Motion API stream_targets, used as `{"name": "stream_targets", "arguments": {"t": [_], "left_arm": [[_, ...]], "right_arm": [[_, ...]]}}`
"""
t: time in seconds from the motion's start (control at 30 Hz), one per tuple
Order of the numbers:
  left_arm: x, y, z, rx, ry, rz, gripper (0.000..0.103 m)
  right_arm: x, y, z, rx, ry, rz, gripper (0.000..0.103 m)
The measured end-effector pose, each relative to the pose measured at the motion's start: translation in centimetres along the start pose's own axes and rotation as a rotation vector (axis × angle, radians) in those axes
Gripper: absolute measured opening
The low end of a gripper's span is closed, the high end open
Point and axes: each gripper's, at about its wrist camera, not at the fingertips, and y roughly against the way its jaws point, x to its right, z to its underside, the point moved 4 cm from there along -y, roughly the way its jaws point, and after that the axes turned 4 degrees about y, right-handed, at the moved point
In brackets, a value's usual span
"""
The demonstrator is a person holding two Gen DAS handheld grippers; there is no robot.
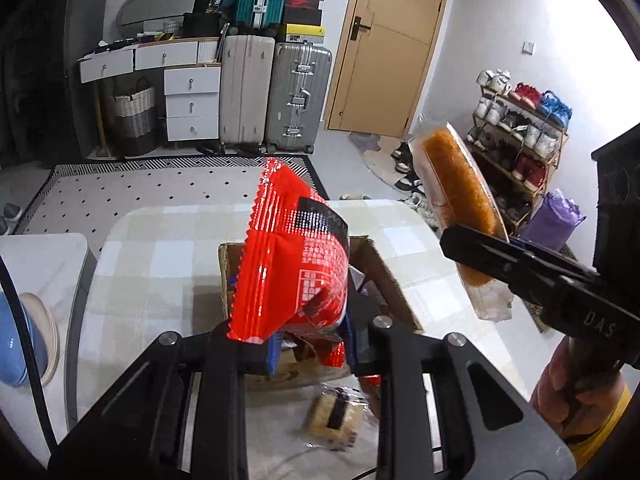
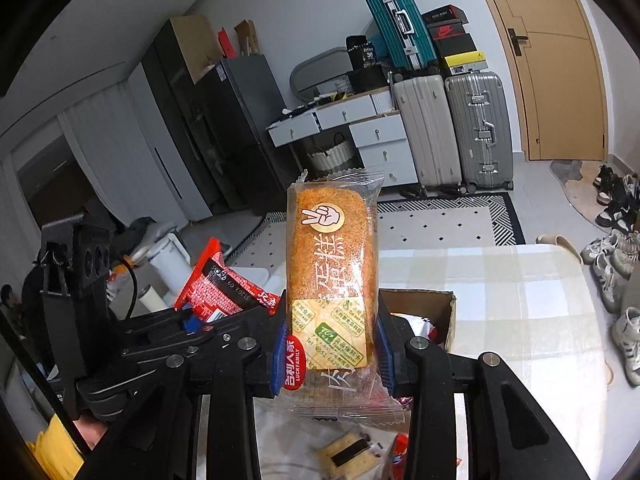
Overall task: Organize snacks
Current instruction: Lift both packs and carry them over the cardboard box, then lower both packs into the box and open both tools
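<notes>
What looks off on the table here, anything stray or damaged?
One stray: a clear-wrapped beige-and-black snack lies loose on the checked tablecloth outside the brown cardboard box. The box's rim looks worn and bent. The red foil snack packet and orange floss cake are both gripped, intact.

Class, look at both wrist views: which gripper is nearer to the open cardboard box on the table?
Left. The left gripper, shut on the red snack packet, hangs directly above the cardboard box. The right gripper, shut on the wrapped cake, is off to the box's side.
</notes>
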Motion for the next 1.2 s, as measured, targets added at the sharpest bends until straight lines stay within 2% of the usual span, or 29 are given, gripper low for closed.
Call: {"name": "stream_targets", "arguments": {"t": [0.5,0.93,1.2], "left_arm": [[-2.1,-10.9,-0.1,-0.097,0.003,-0.013,0.021],[-3.0,-18.3,0.7,-0.179,-0.002,-0.015,0.021],[-3.8,-20.9,1.4,-0.206,0.004,-0.015,0.022]], "right_arm": [[4.0,-7.7,2.5,-0.112,-0.033,0.005,0.036],[6.1,-10.7,4.5,-0.186,-0.042,0.031,0.036],[6.2,-11.3,5.4,-0.203,-0.025,0.039,0.036]]}}
